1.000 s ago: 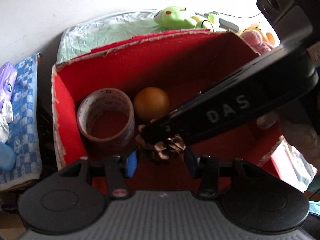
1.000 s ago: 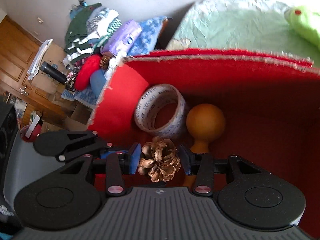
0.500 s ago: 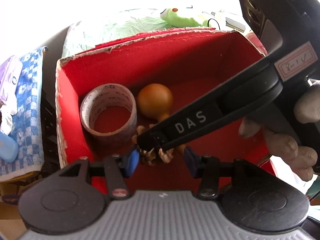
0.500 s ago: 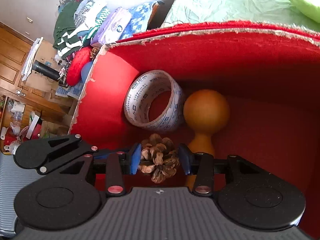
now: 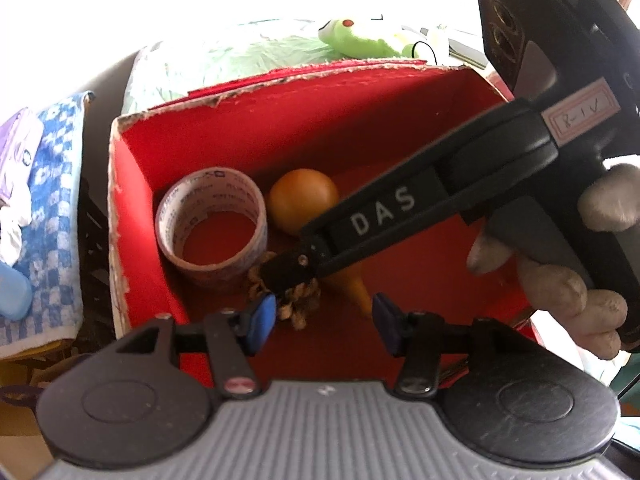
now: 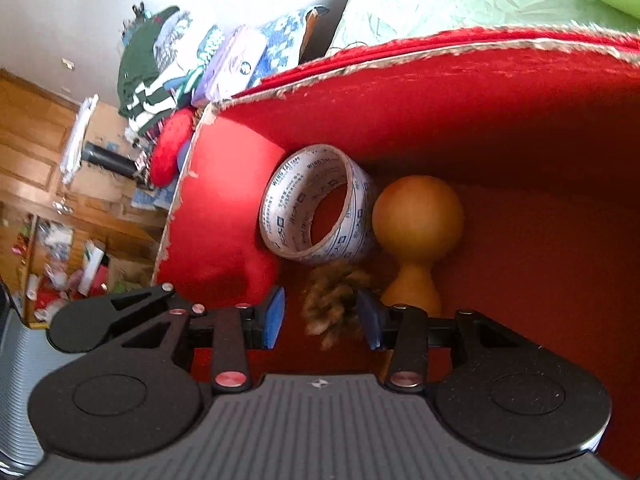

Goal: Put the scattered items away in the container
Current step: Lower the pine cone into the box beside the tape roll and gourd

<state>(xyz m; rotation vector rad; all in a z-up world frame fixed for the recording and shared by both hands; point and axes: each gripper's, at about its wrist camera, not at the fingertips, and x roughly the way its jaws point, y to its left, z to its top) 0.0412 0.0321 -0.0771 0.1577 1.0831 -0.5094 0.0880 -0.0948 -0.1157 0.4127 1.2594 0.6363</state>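
Pine cone (image 6: 334, 304) now loose between pads

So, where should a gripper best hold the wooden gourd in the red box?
Take the wooden gourd at its narrow neck, from above, one finger each side: it lies flat, and the round head looks wider and slippier.

Red box (image 5: 132, 216) with tape roll (image 5: 212, 224), orange gourd (image 5: 302, 198), pine cone (image 5: 296, 300) under right claw (image 5: 286, 274)
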